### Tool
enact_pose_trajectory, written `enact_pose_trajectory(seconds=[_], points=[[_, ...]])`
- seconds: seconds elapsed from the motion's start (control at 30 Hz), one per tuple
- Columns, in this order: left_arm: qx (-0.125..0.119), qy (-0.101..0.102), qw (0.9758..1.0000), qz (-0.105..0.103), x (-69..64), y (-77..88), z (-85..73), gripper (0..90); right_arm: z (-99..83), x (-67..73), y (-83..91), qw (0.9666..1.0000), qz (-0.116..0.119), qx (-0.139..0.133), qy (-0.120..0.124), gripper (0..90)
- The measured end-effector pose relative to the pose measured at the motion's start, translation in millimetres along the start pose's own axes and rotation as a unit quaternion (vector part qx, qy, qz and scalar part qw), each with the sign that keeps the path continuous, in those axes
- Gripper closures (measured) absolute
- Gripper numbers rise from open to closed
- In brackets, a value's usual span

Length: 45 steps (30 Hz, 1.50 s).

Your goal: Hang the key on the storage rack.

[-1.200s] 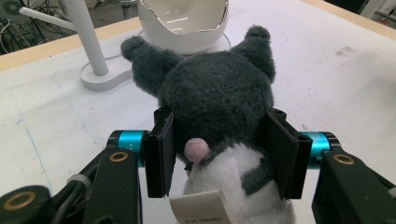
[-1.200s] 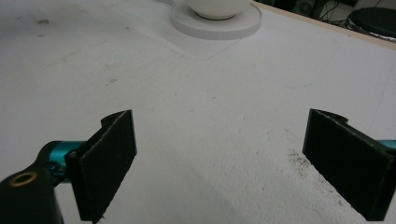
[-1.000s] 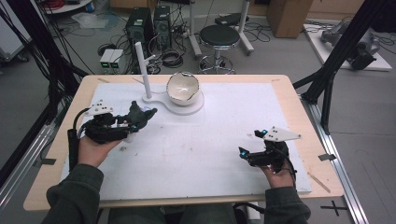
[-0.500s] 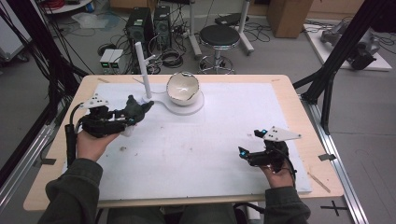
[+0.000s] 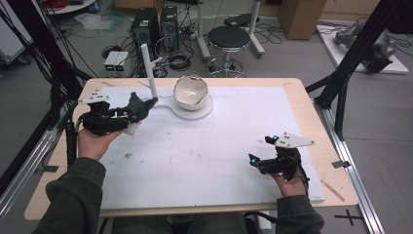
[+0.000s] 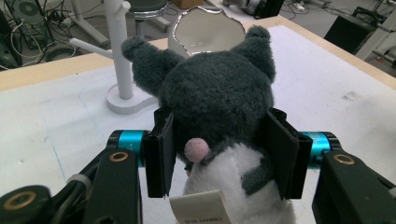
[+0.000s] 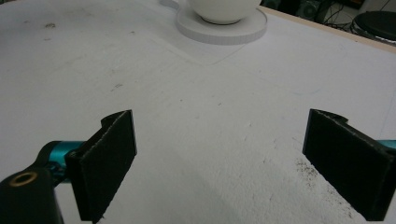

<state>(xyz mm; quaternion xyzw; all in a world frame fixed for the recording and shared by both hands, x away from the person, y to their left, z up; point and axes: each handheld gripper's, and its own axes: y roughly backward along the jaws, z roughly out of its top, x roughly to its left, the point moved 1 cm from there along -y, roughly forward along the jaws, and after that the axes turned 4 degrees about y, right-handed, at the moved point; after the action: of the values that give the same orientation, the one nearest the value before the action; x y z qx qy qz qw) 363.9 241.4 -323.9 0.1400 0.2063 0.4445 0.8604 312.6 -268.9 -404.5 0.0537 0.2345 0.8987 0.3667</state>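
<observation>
One plush toy (image 6: 217,98), seen from behind in the left gripper view: dark grey fur, two rounded ears, a small pink tail, a white lower body and a white fabric tag at its base. The left gripper (image 6: 219,154) pinches it, one black pad pressed into each flank, so the toy sits squarely between the jaws with its head pointing away from the hand. In the high view the same toy (image 5: 139,105) is held at the left side of the white mat (image 5: 234,141), above the surface, just short of the stand.

Two grippers in all. The right gripper (image 5: 260,161) rests near the mat's front right edge, well apart from the toy; its jaws are spread wide with bare mat between them (image 7: 219,158).

Farther back: one white post (image 5: 148,70) rising from a flat white base, and one white bowl (image 5: 191,90) with a silvery rim on that base's round end.
</observation>
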Motion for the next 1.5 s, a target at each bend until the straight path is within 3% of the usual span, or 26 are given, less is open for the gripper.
enact_pose_trajectory(seconds=[0.87, 1.5], points=[[-0.007, 0.015, 0.9994, 0.030, 16.4, -5.5, 39.6, 49.0, -0.5, -0.1, -0.3, 1.0000, 0.002, 0.000, 0.000, 8.9], [-0.011, 0.027, 0.9989, 0.037, 26.3, -16.5, 49.1, 48.9, -1.1, -0.7, -0.4, 1.0000, 0.004, 0.001, -0.002, 8.9]])
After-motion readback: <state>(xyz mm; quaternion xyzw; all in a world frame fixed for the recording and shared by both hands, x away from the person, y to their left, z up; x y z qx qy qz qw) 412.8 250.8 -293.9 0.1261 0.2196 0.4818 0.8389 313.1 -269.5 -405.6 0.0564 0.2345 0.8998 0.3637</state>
